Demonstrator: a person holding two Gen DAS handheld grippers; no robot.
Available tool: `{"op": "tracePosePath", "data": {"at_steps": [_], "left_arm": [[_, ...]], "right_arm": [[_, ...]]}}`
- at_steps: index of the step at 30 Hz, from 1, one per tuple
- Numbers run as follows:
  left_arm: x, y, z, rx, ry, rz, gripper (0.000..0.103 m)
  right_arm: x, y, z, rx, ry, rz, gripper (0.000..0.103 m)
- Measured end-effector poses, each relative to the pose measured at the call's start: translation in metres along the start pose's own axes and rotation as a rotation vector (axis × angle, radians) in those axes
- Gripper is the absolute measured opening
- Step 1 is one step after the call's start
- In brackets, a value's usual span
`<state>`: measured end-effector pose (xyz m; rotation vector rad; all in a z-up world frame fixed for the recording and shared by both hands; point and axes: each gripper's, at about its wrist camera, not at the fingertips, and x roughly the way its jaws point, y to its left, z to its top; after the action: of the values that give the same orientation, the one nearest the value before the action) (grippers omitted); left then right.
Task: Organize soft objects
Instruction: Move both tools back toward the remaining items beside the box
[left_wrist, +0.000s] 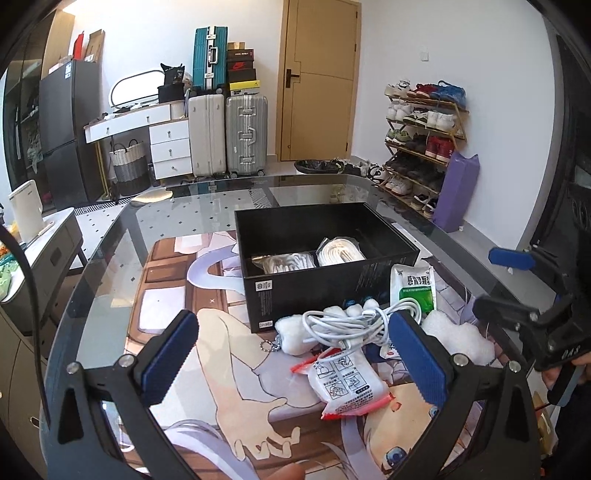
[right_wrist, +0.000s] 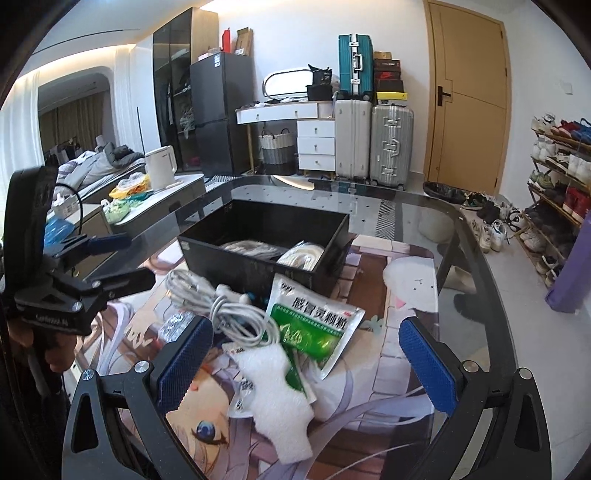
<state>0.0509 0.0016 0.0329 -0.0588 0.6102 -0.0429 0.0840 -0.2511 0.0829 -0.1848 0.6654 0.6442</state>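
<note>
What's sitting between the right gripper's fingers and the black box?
In the right wrist view: white foam piece, green medicine sachet and coiled white cable, before the black box.

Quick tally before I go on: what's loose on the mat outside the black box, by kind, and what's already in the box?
On the mat outside the black box:
Coiled white cable: 1
Green-and-white sachet: 1
Red-edged white packet: 1
White fluffy pieces: 2
In the box:
White bundles: 2
Total: 7. More may lie hidden under the pile.
</note>
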Motion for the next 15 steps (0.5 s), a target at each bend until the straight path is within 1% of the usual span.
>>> {"op": "tracePosePath", "data": {"at_steps": [2,5,9,12,15], "left_arm": [[-0.001,0.001,-0.002,-0.012,-0.006,-0.003,0.103],[-0.001,0.004,-0.005,-0.034,-0.005,-0.012,0.103],[0.001,0.004,-0.009,-0.032,0.003,-0.001,0.103],[0.002,0.004,-0.011,-0.035,0.011,-0.011,0.103],[0.005,0.001,-0.014,-0.022,0.02,-0.007,0.103]], "right_arm": [[0.0,0.001,-0.005,-0.005,0.016,0.012,0.102],[0.001,0.0,-0.01,0.003,0.015,0.024,0.102],[0.01,0.0,-0.013,-0.002,0.055,0.032,0.102],[0.018,0.002,-0.016,-0.018,0.094,0.025,0.102],[0.025,0.002,-0.021,-0.029,0.132,0.037,0.102]]}}
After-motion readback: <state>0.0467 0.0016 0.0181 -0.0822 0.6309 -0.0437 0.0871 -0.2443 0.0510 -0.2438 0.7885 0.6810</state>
